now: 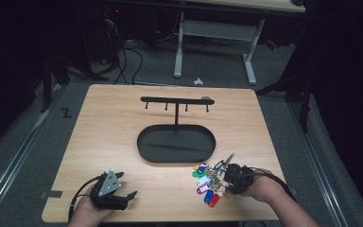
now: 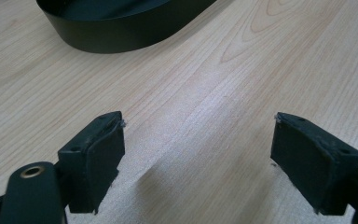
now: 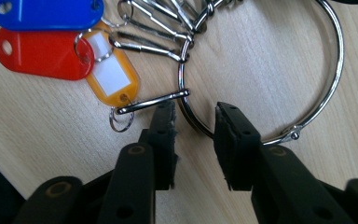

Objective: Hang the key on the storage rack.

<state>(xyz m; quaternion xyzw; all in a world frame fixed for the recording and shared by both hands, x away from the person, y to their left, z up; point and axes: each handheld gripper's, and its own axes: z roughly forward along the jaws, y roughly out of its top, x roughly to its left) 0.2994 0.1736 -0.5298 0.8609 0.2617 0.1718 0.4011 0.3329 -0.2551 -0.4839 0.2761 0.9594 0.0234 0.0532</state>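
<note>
Key ring: large steel ring (image 3: 307,93) lying flat on the bench (image 1: 123,142), near the right front corner, just in front of the black oval tray (image 1: 176,144); its wire passes between the jaws of the right tongs (image 3: 195,112)
Tags: blue tag (image 3: 46,13), red tag (image 3: 42,53) and orange tag (image 3: 112,77) fanned out to the left of the ring, each on its own small clip
Right tongs: jaws narrowed to a small gap around the ring wire, not plainly pressing on it yet; nothing lifted
Left tongs: resting at the near left of the bench (image 1: 111,191), jaws wide apart and empty, well apart from the keys
Stand: black rack with hooks (image 1: 176,101) rising from the far side of the tray, likely where the ring is meant to hang
Risk, grip: wire is thin, round and smooth; it may well roll or squirt out as the pads meet, or be caught only at the pad tips
Risk, snag: a clip bar (image 3: 151,101) touches the left jaw tip; pinching it with the ring would give a crooked hold
Risk, lift: hanging tags will swing and twist the ring; a weak pinch could let it pivot or drop
Risk, bench: jaws sit low; pads might scrape the wood rather than get under the wire
</note>
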